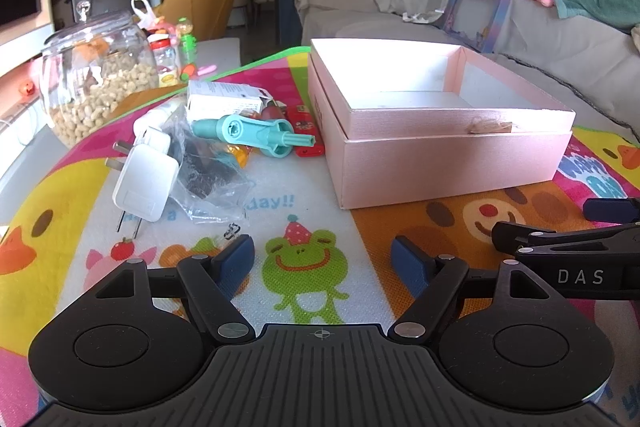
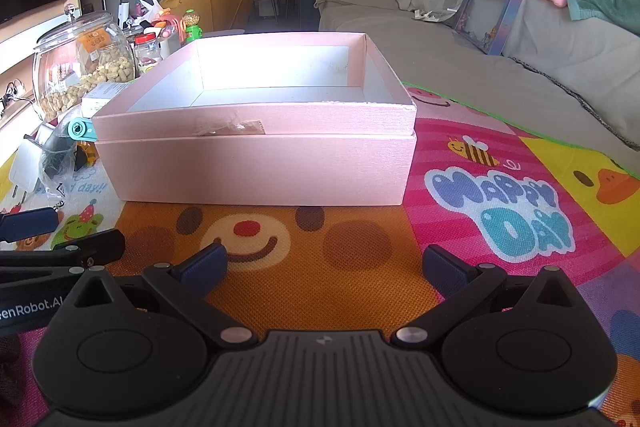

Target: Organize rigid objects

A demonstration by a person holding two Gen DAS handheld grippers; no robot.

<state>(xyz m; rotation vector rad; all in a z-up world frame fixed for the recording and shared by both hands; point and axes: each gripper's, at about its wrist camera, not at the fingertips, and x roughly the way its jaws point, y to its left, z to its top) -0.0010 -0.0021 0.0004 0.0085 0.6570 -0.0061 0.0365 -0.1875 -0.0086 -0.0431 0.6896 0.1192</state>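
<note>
An open pink box sits on the cartoon play mat with nothing visible inside. Left of it lies a small pile: a white plug charger, a teal plastic tool, a white carton, a red flat item and a clear plastic bag. My left gripper hovers open over the frog picture, short of the pile. My right gripper is open above the bear face, in front of the box. Each gripper shows at the other view's edge.
A glass jar of nuts stands at the mat's far left with small jars and toys behind it. A grey sofa with plush toys runs along the right. The colourful mat spreads to the right of the box.
</note>
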